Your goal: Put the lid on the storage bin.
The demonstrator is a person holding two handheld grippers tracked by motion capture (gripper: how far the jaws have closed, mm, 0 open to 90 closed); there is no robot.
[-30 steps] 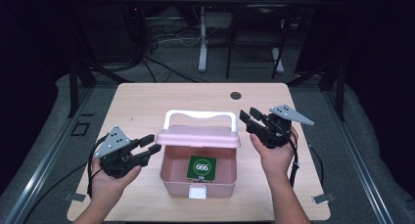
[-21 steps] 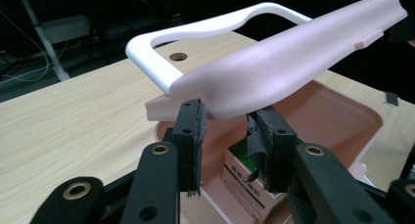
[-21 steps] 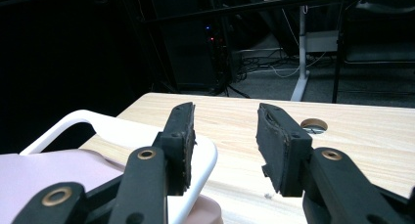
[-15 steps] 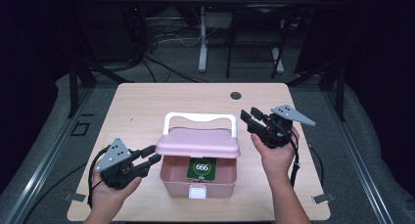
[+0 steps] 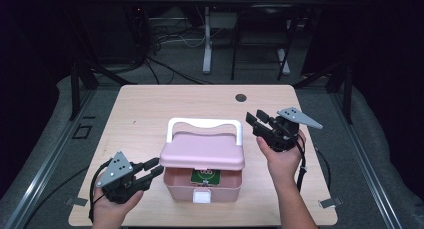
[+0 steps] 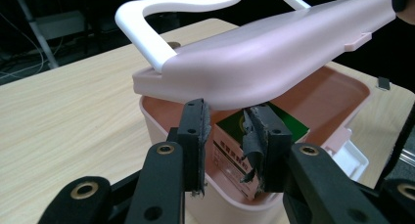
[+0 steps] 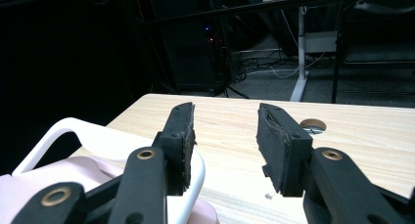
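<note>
A pink box (image 5: 220, 191) with a white handle (image 5: 205, 123) stands at the table's near middle. Its lid (image 5: 202, 151) rests ajar over the opening. A green-topped packet (image 5: 205, 176) lies inside. My left gripper (image 5: 156, 168) lies low at the box's left side and points at it. In the left gripper view, this gripper (image 6: 227, 111) is open at the rim under the lid (image 6: 274, 53). Its jaws have just been closing, with the packet (image 6: 230, 150) showing beyond the gap. My right gripper (image 5: 254, 120) hovers open beside the box's right rear, with nothing between its jaws (image 7: 225, 111).
The box has a white latch (image 5: 201, 197) on its front wall. A round cable hole (image 5: 241, 97) sits in the wooden table (image 5: 150, 114) at the back. Dark floor, cables and table legs lie beyond the far edge.
My left gripper has dropped lower and come nearer the table's front, and its jaws have narrowed. The lid now covers more of the green packet. My right gripper has stayed put.
</note>
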